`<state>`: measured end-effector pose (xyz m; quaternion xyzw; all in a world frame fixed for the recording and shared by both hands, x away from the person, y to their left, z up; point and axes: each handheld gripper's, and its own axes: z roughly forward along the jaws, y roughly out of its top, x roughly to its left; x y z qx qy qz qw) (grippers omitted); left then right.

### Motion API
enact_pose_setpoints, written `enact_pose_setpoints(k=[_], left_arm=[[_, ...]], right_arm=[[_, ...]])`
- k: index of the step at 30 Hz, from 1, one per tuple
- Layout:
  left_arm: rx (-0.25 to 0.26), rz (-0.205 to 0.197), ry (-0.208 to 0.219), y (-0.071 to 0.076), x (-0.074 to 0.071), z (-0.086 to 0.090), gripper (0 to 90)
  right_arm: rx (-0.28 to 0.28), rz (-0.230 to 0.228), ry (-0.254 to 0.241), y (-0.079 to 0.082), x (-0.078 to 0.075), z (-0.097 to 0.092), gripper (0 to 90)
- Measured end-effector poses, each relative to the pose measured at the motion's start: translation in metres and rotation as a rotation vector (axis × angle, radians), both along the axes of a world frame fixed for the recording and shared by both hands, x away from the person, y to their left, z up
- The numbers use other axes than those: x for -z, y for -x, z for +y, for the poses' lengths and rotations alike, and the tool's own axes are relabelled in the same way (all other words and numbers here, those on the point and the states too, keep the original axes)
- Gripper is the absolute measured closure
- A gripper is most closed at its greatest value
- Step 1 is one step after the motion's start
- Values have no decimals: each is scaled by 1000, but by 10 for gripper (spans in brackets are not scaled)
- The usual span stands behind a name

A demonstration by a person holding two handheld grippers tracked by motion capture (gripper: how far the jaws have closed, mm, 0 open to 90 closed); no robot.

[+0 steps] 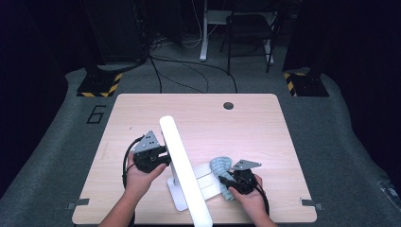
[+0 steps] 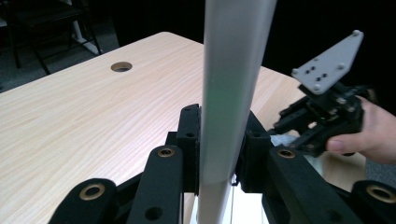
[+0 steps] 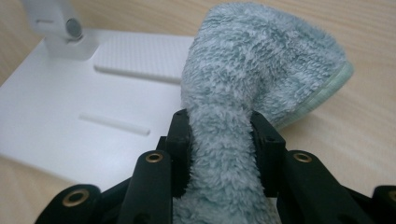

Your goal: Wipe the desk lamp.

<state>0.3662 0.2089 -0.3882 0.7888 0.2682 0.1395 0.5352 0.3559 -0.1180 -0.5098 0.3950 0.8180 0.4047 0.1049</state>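
Nearest the camera in the high view we list the long white lamp arm (image 1: 184, 171), a pale bar running from mid-table toward the near edge. We record the left gripper (image 1: 163, 157) clamped on that arm: in the left gripper view its two black jaws press on either side of the lamp arm (image 2: 229, 93), closed as far as the bar allows. We note the lamp's flat white base (image 1: 201, 182) lying on the wooden table (image 1: 255, 127), under the arm and between our two hands. We record the right gripper (image 1: 226, 182) just right of the base, its jaws closed on a fluffy pale blue-green cloth (image 1: 221, 165); in the right gripper view the cloth (image 3: 243, 84) is pinched between the pads and bunches up beyond them, hanging over the base (image 3: 70, 121) at its edge. We also note a round hole (image 1: 228, 105) near the table's far edge.
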Motion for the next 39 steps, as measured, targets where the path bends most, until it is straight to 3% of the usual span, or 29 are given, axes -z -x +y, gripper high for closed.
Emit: enact_pose_setpoints(k=[5, 9, 13, 17, 22, 26, 31, 39], left_arm=[[14, -5, 13, -1, 1, -1, 745], [42, -1, 19, -3, 1, 1, 748], [63, 11, 36, -5, 3, 3, 750], [76, 1, 16, -6, 1, 2, 754], [82, 3, 22, -5, 2, 3, 755], [68, 5, 27, -5, 2, 3, 755], [35, 2, 20, -3, 2, 2, 752], [9, 4, 12, -2, 1, 1, 748]], right_arm=[[1, 24, -24, 13, 1, -5, 662], [17, 23, -44, 8, 2, -1, 664], [30, 21, -71, -12, 4, 7, 664], [47, 25, -74, -26, 4, 14, 662], [56, 35, -82, -51, 2, 26, 654], [58, 54, -94, -59, 2, 29, 653], [50, 40, -76, -50, 1, 26, 654], [5, 30, -41, -14, -1, 12, 654]])
